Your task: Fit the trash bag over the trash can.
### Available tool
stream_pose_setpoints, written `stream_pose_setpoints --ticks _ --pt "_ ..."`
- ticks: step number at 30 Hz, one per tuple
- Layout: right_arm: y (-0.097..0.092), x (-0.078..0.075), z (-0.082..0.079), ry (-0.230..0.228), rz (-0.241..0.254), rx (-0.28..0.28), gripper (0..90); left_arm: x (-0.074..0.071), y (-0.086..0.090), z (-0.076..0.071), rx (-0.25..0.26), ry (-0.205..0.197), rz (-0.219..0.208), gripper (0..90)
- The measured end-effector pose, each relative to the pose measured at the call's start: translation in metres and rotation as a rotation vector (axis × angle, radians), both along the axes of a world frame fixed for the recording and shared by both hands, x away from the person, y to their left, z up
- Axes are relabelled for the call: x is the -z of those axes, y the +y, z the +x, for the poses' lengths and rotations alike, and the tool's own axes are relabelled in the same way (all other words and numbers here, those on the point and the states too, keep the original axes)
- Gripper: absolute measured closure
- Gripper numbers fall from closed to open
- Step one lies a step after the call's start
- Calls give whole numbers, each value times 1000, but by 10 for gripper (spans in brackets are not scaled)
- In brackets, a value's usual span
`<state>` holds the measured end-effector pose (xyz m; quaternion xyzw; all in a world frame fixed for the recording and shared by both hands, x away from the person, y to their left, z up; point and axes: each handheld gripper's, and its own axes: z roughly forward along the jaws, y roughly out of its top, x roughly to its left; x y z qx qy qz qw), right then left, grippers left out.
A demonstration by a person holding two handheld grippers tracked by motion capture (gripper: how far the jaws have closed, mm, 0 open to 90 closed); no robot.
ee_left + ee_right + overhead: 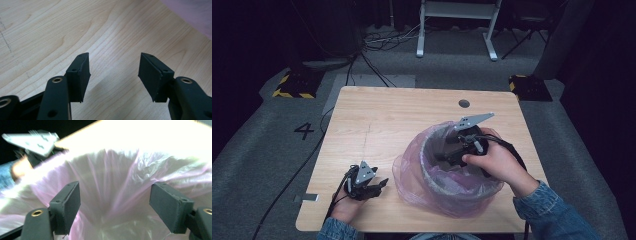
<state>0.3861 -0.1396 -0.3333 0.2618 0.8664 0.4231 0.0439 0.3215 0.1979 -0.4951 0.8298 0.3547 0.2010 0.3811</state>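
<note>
A round bin (428,172) lined with a thin pink plastic bag (412,187) stands on the wooden table (382,115), right of centre. My right gripper (443,156) reaches into the bin's mouth from the right and points left. In the right gripper view its jaws (115,202) stand open, with only the crinkled bag lining (112,175) beyond them. My left gripper (381,184) rests near the table's front left, just left of the bag. It is open (113,72) over bare wood (75,30), with nothing between the pads. The bag's edge (197,12) shows at the upper right.
A dark round grommet (464,103) sits near the table's far edge. Behind the table on the grey floor are cables (377,42), a white desk frame (457,30) and yellow-black striped blocks (294,85). A "4" (304,131) is marked on the floor at left.
</note>
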Motion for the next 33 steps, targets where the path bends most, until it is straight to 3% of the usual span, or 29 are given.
stream_pose_setpoints --ticks 3,8,12,16,19,21,25,27,29,33 --pt "-5 -9 -3 -30 69 3 254 0 0 0 3 1 4 424" --pt "-11 -18 -12 -72 94 19 263 0 0 0 -1 1 -3 424" --pt "-17 -26 -15 -120 104 82 326 0 -1 0 3 0 4 423" --pt "-14 -23 -11 -116 115 150 279 0 -2 0 4 -1 2 424" --pt "-4 -14 -8 -97 90 174 268 0 -1 0 5 -1 6 424" --pt "2 -7 -4 -63 63 176 338 0 -1 0 4 -1 3 424" --pt "5 1 6 -8 -27 171 677 0 0 0 2 -2 3 424" --pt "6 4 9 3 -46 158 812 0 0 0 3 -1 2 423" --pt "8 5 10 15 -61 144 897 0 0 0 3 -2 2 424" --pt "12 11 12 31 -110 126 900 0 -1 0 1 -4 3 424"
